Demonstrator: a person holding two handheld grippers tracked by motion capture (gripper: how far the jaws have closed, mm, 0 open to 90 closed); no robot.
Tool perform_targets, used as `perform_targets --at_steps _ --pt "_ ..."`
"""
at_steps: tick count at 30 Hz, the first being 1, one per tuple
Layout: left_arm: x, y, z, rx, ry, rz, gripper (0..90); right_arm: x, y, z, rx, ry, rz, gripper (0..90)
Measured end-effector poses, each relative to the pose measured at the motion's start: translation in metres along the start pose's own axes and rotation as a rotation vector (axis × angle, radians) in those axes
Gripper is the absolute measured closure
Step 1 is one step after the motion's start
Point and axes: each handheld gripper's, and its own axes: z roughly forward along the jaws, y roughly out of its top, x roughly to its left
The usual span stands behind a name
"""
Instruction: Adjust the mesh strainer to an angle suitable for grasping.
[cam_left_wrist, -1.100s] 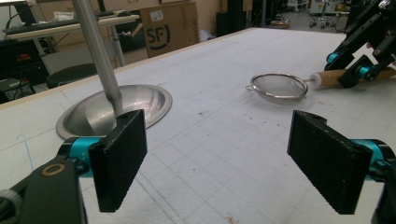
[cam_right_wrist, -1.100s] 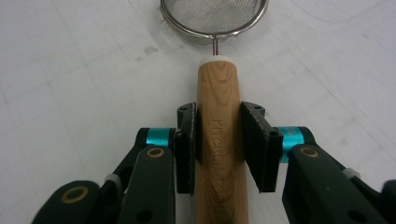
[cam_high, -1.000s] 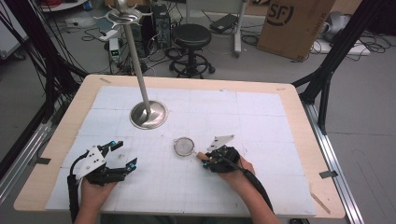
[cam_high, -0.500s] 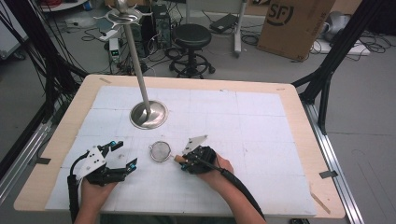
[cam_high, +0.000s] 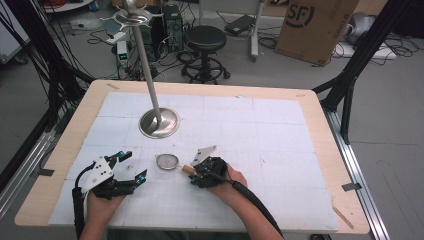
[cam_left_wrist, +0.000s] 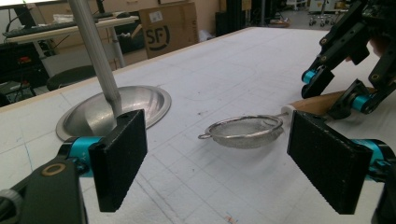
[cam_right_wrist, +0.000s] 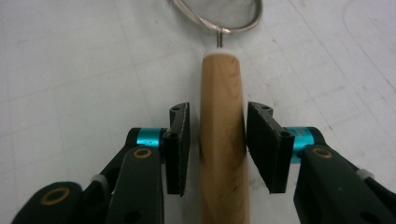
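Observation:
A small metal mesh strainer (cam_high: 167, 161) with a wooden handle (cam_right_wrist: 223, 154) lies on the white table cover, near the front centre. My right gripper (cam_high: 192, 172) straddles the handle, one jaw on each side; a narrow gap shows between the pads and the wood, so it stands slightly open. My left gripper (cam_high: 133, 165) rests to the left of the strainer, open wide and holding nothing. In the left gripper view the strainer bowl (cam_left_wrist: 245, 130) sits between and beyond the left gripper's pads, with the right gripper (cam_left_wrist: 336, 91) behind it.
A metal stand with a round dished base (cam_high: 159, 122) and a tall pole (cam_high: 145, 60) rises behind the strainer. The wooden table edge (cam_high: 320, 130) frames the white cover. A stool, cables and a cardboard box are on the floor beyond.
My right gripper has carried the strainer leftward across the table, toward the left gripper. Its jaws now stand a little off the handle. The left gripper has stayed put.

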Motion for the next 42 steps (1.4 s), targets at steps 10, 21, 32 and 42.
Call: perform_targets --at_steps 10,21,32,42 --pt "-0.001 0.0 0.001 0.003 0.0 0.007 20.6 -0.002 -0.037 -0.027 -0.001 -0.072 0.05 49.5" --pt "0.0 0.0 0.001 0.008 0.001 -0.001 20.6 -0.03 -0.043 -0.026 -0.021 -0.156 0.141 49.7" --pt "-0.001 0.0 0.001 0.006 -0.001 0.001 20.6 -0.053 -0.03 -0.019 0.019 -0.231 0.154 49.0" --pt "-0.001 0.0 0.001 0.008 0.004 -0.002 20.5 -0.045 -0.043 -0.042 -0.038 -0.206 0.217 41.7"
